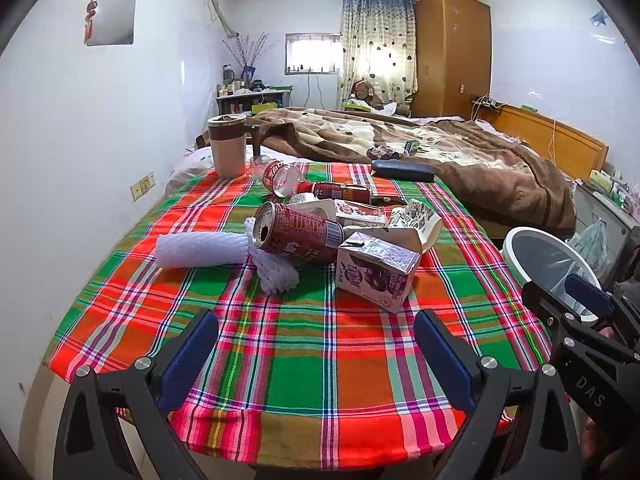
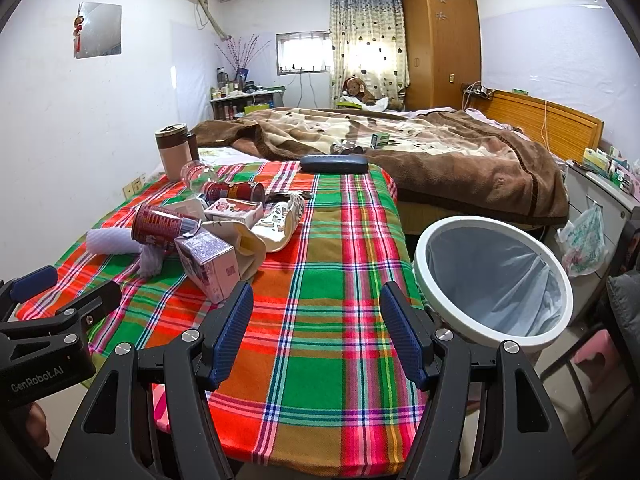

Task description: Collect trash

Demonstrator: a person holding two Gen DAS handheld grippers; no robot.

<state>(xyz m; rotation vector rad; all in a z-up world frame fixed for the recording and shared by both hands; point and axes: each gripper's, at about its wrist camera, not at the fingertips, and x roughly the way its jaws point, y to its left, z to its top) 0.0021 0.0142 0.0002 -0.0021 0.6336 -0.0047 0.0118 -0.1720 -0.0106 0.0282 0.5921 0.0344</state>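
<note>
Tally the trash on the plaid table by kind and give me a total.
Red cans: 2, front one, back one
Drink cartons: 2, near, far
White foam fruit nets: 2, long one, short one
Clear plastic bottle: 1
Crumpled paper bag: 1
Total: 8
</note>
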